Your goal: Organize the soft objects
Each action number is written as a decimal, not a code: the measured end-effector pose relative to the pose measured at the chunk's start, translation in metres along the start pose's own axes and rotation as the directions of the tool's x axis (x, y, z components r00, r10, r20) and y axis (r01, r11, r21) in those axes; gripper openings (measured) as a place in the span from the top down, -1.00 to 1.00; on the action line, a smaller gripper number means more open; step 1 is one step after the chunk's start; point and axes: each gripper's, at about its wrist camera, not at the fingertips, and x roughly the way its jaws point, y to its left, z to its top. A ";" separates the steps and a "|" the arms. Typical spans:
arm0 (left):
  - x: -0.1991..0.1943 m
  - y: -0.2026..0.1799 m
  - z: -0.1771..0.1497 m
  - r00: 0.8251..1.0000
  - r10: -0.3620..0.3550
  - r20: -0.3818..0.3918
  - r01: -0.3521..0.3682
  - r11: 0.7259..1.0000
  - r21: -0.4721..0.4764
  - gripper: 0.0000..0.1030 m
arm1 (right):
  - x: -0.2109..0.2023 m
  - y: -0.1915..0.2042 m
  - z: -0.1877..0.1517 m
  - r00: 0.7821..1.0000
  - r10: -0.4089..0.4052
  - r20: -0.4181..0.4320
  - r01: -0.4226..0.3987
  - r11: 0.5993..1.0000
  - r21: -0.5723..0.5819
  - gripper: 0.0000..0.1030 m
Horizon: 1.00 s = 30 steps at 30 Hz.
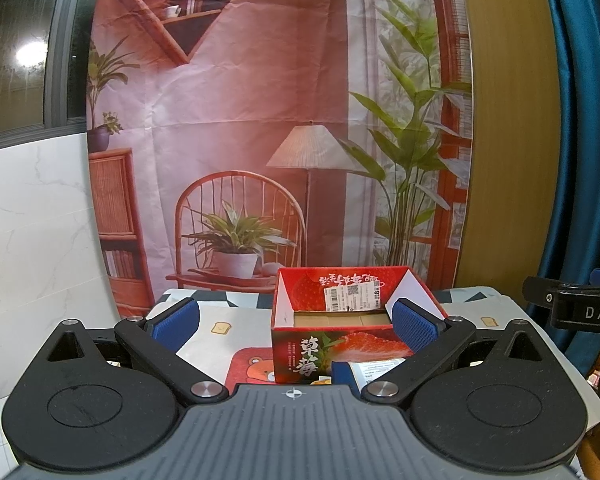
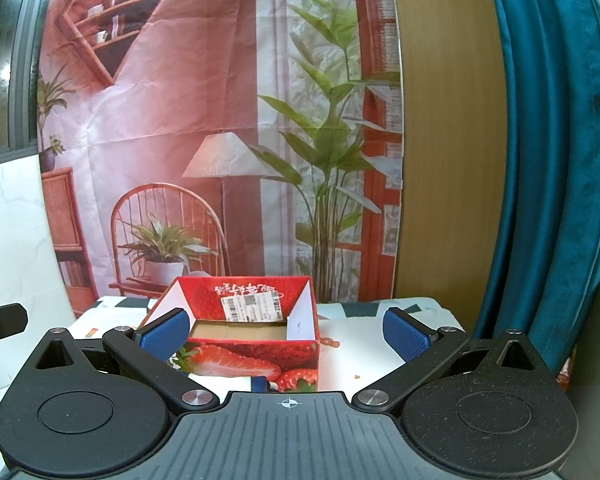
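A red strawberry-print cardboard box stands open-topped on the table, its brown bottom bare. In the right wrist view the same box sits left of centre. My left gripper is open, with its blue pads wide apart and the box behind the right pad. My right gripper is also open, nothing between its pads. A red bear-print soft item lies in front of the box, partly hidden by the left gripper body. A blue and white packet lies at the box's base.
The table wears a pale cloth with toast prints. A printed room backdrop hangs behind the table, with a teal curtain to the right. The right gripper's black edge shows at the right of the left wrist view.
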 end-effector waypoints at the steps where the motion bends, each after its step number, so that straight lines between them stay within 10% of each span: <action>1: 0.000 0.000 0.000 1.000 0.000 0.000 0.000 1.000 0.000 -1.00 | 0.000 -0.001 0.001 1.000 0.000 0.000 0.000 1.000 -0.001 -0.99; 30: 0.006 0.004 -0.005 1.000 -0.010 -0.003 0.010 1.000 -0.007 -1.00 | 0.003 0.001 -0.013 1.000 0.022 0.010 -0.022 1.000 0.010 -0.99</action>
